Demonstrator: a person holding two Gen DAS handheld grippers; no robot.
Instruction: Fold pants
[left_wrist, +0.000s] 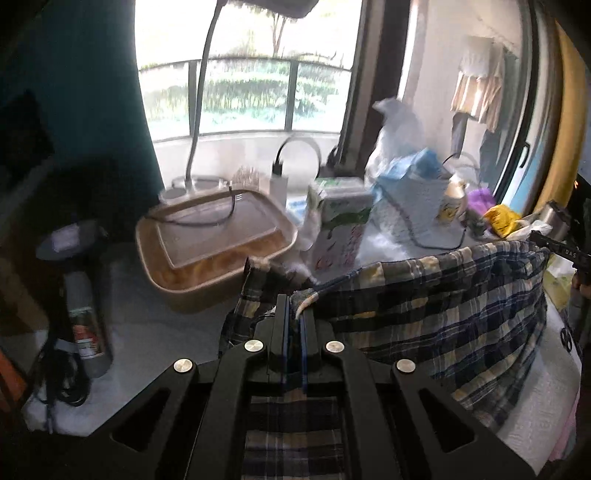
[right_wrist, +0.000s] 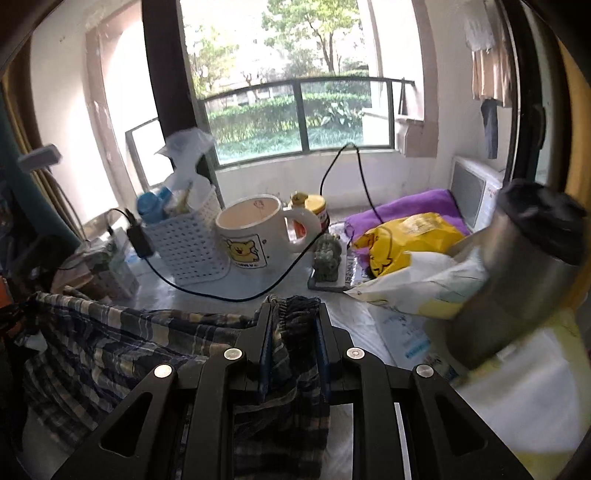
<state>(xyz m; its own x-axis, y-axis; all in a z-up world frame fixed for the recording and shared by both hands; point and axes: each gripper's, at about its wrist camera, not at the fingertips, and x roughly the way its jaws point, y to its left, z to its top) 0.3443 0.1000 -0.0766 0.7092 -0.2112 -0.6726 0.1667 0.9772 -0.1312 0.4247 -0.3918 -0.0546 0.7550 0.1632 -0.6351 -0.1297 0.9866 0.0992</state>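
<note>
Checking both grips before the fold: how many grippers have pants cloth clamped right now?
2. The left gripper pinches the plaid pants at a drawstring edge; the right gripper clamps a bunched elastic edge.

Left gripper (left_wrist: 294, 314): matte black, angular linkage arms with triangular cutouts, four round silver screw heads across arms, blue pads lining inner finger faces. Right gripper (right_wrist: 293, 321): same black build, silver screws, blue pads.

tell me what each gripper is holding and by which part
Both hold the plaid pants. The left gripper pinches the waistband edge at its drawstring; the right gripper clamps a bunched waistband section.
</note>
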